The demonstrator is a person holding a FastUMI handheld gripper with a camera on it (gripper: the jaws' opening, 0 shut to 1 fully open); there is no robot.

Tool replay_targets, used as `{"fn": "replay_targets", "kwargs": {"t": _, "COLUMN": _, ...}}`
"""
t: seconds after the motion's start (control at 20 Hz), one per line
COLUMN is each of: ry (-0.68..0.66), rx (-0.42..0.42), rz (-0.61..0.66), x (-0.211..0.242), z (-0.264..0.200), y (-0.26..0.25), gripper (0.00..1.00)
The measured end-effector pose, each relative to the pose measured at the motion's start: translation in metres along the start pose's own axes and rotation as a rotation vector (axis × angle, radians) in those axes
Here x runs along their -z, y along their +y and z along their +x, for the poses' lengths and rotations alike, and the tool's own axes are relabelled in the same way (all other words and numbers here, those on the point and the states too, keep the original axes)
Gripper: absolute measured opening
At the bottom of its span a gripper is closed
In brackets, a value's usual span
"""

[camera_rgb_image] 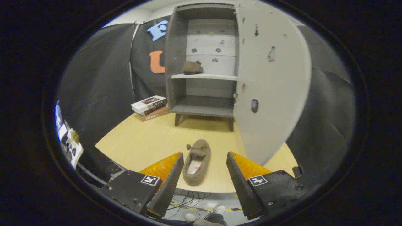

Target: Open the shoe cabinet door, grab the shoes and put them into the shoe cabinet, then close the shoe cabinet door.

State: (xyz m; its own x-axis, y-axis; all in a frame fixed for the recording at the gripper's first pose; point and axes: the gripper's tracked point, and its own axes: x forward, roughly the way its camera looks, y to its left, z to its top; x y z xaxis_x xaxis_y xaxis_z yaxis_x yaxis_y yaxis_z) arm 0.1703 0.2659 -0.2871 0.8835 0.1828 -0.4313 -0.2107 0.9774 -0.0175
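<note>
In the gripper view, the hand-held gripper (204, 157) is hovering above the near edge of a pale wooden tabletop (141, 141) with its two fingers spread wide apart, grasping nothing. A brown, fuzzy, moccasin-style slipper (197, 161) is lying on the tabletop in the gap between the two fingers, touching neither of them; its toe, trimmed with a small bow, is pointing away toward the cabinet, and its light insole is showing through the opening.

Beyond the fingers, a small grey shoe cabinet (176, 62) on short dark legs is standing at the far side of the tabletop. Its light grey door (273, 78) is swinging out wide open on the right-hand side, reaching forward almost as far as the right finger. Inside, a pale shelf (205, 76) is dividing the cabinet into an upper and a lower compartment. A second brown slipper (192, 67) is sitting on that shelf, toward its left end, in the upper compartment, while the lower compartment is holding nothing visible.

Just left of the cabinet, a short stack of books (150, 107), white on top and brown below, is resting on the tabletop. Below the near table edge, tangled cables (188, 197) are lying on the floor.
</note>
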Motion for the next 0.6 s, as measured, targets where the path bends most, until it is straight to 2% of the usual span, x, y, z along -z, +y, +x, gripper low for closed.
{"fn": "replay_targets", "kwargs": {"t": 0.2, "ry": 0.073, "rx": -0.03, "rz": -0.05, "x": 0.025, "z": 0.064, "y": 0.029, "gripper": 0.89}}
{"fn": "replay_targets", "kwargs": {"t": 0.3, "ry": 0.127, "rx": -0.049, "rz": -0.017, "x": 0.039, "z": 0.092, "y": 0.04, "gripper": 0.89}}
{"fn": "replay_targets", "kwargs": {"t": 0.6, "ry": 0.252, "rx": -0.022, "rz": 0.037, "x": 0.069, "z": 0.171, "y": 0.041, "gripper": 0.89}}
